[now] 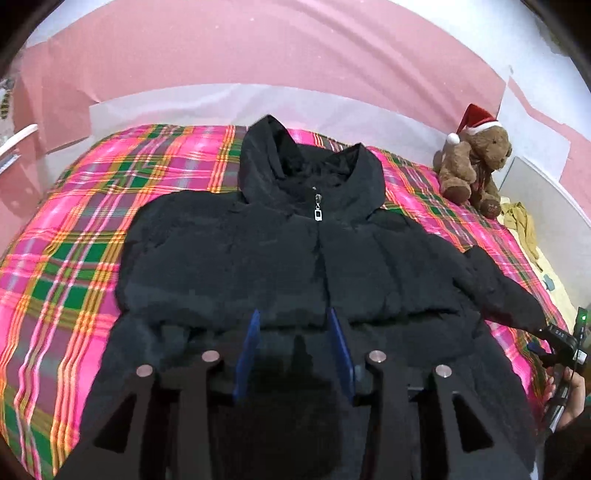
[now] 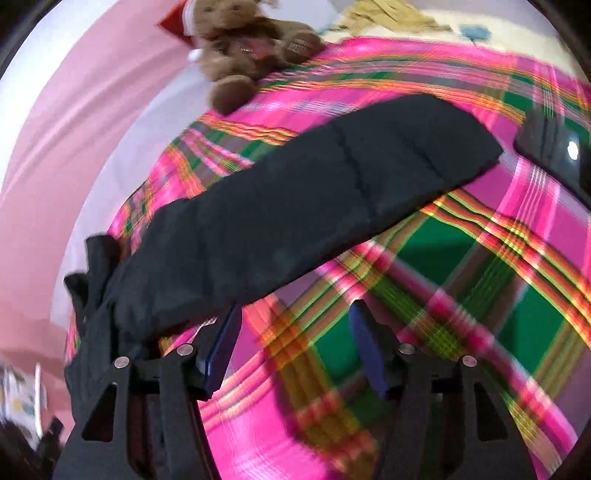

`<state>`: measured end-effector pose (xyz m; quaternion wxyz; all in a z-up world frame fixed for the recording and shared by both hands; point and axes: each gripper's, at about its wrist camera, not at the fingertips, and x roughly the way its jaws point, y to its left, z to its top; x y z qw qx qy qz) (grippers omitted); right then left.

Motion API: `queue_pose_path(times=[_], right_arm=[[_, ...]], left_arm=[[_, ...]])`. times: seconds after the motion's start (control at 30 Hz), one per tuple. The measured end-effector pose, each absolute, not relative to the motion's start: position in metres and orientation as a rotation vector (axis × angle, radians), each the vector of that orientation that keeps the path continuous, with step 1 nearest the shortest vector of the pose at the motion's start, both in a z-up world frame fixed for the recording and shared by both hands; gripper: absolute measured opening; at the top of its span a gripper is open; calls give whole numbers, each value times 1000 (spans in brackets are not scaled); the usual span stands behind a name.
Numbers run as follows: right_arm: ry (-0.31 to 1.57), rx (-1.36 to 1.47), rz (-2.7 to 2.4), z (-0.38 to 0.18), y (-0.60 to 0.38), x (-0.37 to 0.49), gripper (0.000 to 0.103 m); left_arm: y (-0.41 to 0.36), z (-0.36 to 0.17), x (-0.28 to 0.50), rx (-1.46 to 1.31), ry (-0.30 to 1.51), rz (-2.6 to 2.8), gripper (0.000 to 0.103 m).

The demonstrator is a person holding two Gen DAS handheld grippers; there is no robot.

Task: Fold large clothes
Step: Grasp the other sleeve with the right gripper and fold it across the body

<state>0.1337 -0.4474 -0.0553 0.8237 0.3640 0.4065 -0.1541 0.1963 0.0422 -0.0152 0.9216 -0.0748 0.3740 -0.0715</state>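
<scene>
A black hooded puffer jacket (image 1: 258, 251) lies front up on a pink plaid bedspread (image 1: 66, 258), its zipper closed. My left gripper (image 1: 293, 314) hovers over the jacket's lower front, its blue pads apart and pinching no fabric. The jacket's right sleeve (image 2: 314, 192) stretches out diagonally across the bedspread (image 2: 461, 258). My right gripper (image 2: 295, 310) is open over the plaid just below that sleeve. The sleeve's edge overlaps its left fingertip (image 2: 231, 325), and nothing is between the pads. In the left wrist view, the right gripper (image 1: 557, 339) sits by the sleeve cuff (image 1: 528, 317), held by a hand.
A brown teddy bear (image 1: 472, 166) (image 2: 243, 44) in a Santa hat sits at the bed's far right corner. Beside it lies a yellowish cloth (image 1: 521, 225) (image 2: 388, 14). A pink wall (image 1: 295, 48) runs behind the bed. A blurred dark object (image 2: 554, 155) lies beyond the cuff.
</scene>
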Motion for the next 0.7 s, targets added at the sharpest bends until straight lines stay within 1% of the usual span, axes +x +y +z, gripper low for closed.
queue_pose_path(times=[0.2, 0.33, 0.37, 0.4, 0.43, 0.53, 0.6, 0.7], right_arm=[[788, 872, -368, -64, -480, 149, 61], [768, 865, -398, -64, -487, 159, 60], [764, 866, -406, -63, -487, 161, 54], [767, 862, -409, -64, -490, 164, 29], [771, 868, -400, -64, -490, 165, 19], [747, 841, -387, -50, -483, 167, 12], [711, 807, -362, -29, -474, 165, 11], [645, 742, -298, 19, -450, 160, 10]], left_arm=[[31, -49, 245, -137, 837, -141, 40], [26, -66, 258, -144, 856, -134, 41], [24, -67, 259, -142, 853, -136, 41], [23, -67, 260, -140, 852, -138, 41], [22, -67, 260, -139, 851, -140, 41], [22, -64, 260, -142, 855, -147, 41], [25, -60, 259, -153, 853, -157, 41], [28, -50, 252, -171, 840, -174, 41]])
